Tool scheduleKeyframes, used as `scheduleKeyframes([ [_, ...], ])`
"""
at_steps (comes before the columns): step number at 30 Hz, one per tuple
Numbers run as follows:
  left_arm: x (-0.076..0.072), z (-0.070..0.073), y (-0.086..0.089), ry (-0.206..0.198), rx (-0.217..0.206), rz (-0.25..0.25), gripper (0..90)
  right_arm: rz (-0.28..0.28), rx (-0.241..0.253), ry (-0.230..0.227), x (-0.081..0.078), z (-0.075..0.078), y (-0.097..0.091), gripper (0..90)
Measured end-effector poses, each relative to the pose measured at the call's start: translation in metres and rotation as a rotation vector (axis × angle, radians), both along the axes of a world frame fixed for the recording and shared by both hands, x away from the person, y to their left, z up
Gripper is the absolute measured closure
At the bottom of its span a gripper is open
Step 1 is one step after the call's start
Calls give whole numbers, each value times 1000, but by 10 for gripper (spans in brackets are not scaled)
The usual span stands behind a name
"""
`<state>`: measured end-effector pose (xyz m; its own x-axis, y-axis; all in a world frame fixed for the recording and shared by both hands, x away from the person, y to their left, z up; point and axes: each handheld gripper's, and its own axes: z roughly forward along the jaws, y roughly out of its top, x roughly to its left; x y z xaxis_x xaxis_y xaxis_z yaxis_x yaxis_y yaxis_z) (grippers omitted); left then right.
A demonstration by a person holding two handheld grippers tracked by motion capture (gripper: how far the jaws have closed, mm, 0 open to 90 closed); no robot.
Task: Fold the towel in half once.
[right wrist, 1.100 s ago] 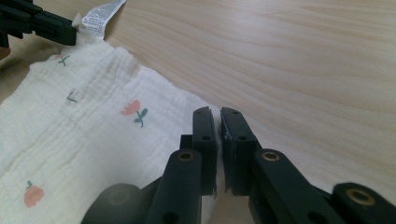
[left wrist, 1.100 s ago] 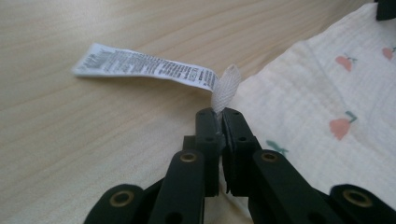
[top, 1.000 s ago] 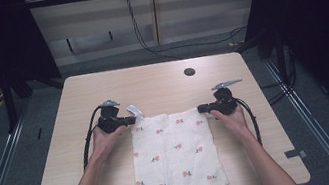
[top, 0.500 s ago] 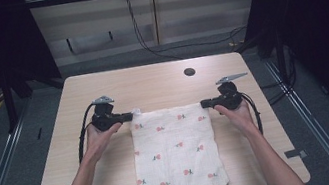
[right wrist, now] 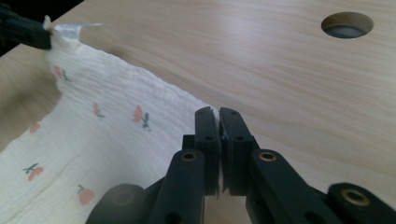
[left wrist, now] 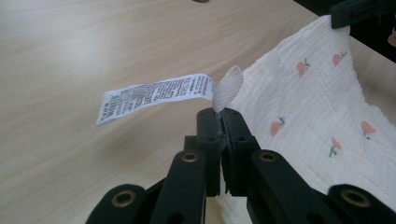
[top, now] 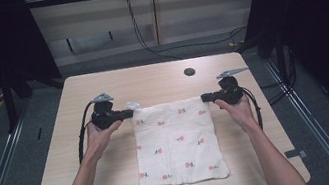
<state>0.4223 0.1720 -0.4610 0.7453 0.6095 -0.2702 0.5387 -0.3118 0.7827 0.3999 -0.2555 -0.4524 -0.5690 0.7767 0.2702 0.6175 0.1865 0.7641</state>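
Observation:
A cream cloth [top: 175,141] printed with small red flowers lies on the table, its near part flat and its far edge raised and stretched between the two grippers. My left gripper [top: 130,112] is shut on the cloth's far left corner. In the left gripper view its tips [left wrist: 219,114] pinch the corner by a woven loop [left wrist: 229,86], and a white care label [left wrist: 154,95] sticks out sideways. My right gripper [top: 204,98] is shut on the far right corner, and its tips [right wrist: 218,114] clamp the cloth's [right wrist: 107,135] edge.
The light wooden table [top: 150,79] has a round cable hole [top: 189,72] at the back, beyond the right gripper. Bare tabletop lies on both sides of the cloth. Dark floor and metal rails surround the table.
Both grippers have moved a little away from the person and apart, carrying the cloth's far corners. The far edge now hangs straighter and tighter between them.

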Motion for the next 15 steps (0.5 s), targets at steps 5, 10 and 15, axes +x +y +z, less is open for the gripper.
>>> scheduleKeyframes([
  [5, -10, 5, 5, -21, -8, -18, 871, 26, -8, -23, -16, 1, -1, 870],
  [10, -21, 18, 9, -57, -43, -30, 871, 58, 8, -57, -26, 15, -4, 870],
  [15, -35, 25, 10, -84, -12, -51, 871, 64, 43, -74, -37, 18, -11, 870],
])
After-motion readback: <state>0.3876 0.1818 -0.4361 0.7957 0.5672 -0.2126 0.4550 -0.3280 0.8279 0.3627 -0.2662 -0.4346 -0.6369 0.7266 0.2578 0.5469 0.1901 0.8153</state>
